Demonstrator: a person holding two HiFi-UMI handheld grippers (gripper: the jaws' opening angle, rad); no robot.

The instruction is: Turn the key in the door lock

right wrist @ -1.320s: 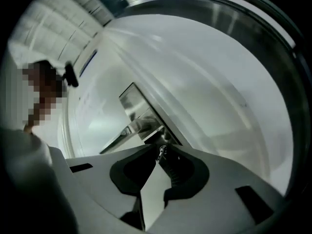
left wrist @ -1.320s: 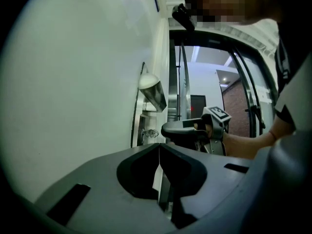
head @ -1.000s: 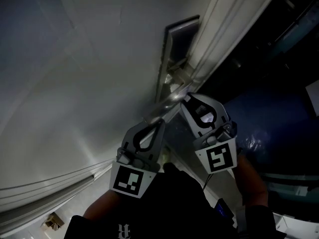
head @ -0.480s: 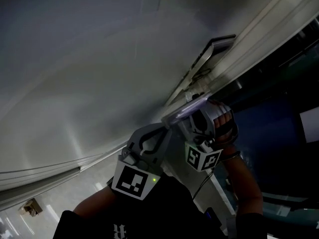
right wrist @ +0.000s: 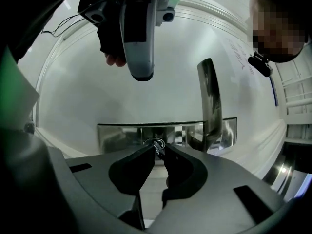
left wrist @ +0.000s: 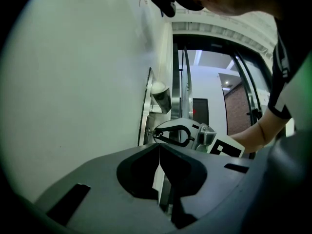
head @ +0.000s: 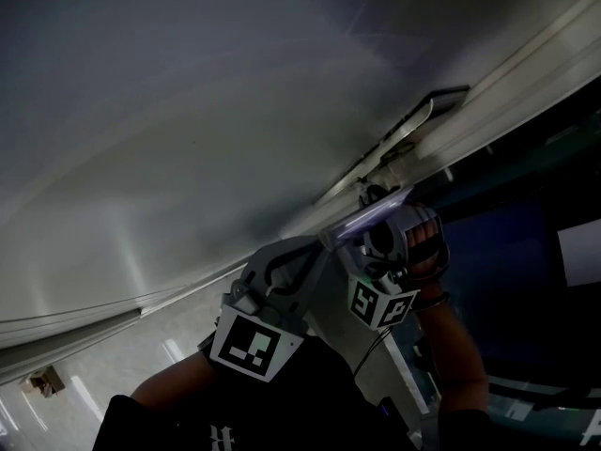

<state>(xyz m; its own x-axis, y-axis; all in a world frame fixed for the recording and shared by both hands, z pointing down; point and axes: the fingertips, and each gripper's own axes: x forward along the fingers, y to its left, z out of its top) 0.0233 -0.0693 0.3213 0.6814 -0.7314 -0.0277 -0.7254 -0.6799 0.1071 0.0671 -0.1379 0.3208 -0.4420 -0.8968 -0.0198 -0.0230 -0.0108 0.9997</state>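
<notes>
At the lock, the right tool (right wrist: 158, 150) has its 2 jaws pinched almost together on the small head of the key (right wrist: 157, 145). Only the very tips have hold of it. The key sits in the keyhole of the shiny lock plate (right wrist: 122, 133) on the pale door (right wrist: 87, 91), with the lever door handle (right wrist: 209, 96) just beside it.

The left tool (left wrist: 158, 146) hangs back from the door with its jaws closed on nothing.

The main risk is probably slip. With so little metal between the tips, a twist could turn the jaws around the key rather than the key itself. If the tool rolls off the key's own axis, the key may bend, bind in the cylinder, or be dragged out. The handle is close enough that the tool's body could foul on it partway through the turn. With nothing steadying the door, it may also swing under the push.
</notes>
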